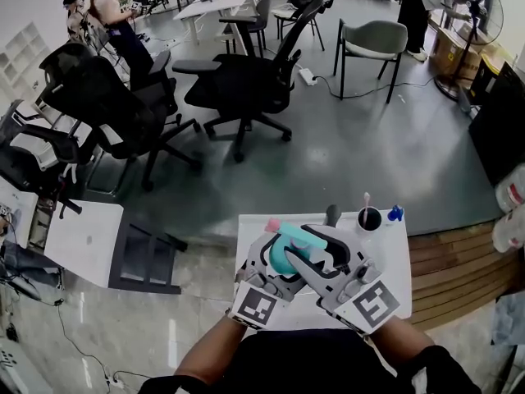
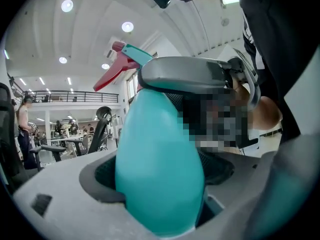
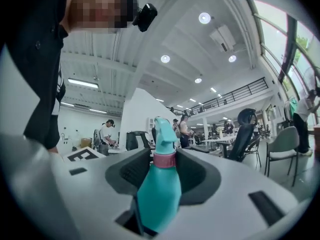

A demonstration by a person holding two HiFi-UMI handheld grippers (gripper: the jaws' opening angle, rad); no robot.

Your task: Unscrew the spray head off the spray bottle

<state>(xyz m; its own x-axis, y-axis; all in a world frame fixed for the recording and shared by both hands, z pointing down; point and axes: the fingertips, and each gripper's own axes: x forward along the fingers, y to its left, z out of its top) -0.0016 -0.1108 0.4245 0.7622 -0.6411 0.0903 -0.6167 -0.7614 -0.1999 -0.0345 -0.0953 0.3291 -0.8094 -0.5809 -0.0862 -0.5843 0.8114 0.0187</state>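
Observation:
In the head view both grippers meet over a small white table (image 1: 395, 257) around a teal spray bottle (image 1: 284, 253). My left gripper (image 1: 274, 259) is shut on the bottle's body, which fills its jaws in the left gripper view (image 2: 160, 169). The spray head (image 2: 131, 59) has a red trigger and stands above, with one grey jaw of the other gripper lying across the bottle's top. My right gripper (image 3: 164, 166) straddles the pink collar (image 3: 164, 159) below the teal spray head (image 3: 163, 133). A gap shows on each side of the collar, so its jaws stand open.
A black cup (image 1: 369, 218) with a pink-tipped stick and a small blue object (image 1: 395, 213) stand at the table's far edge. Black office chairs (image 1: 238, 80) fill the floor beyond. Another white table (image 1: 82, 240) is at the left, and wooden boards (image 1: 451, 261) lie to the right.

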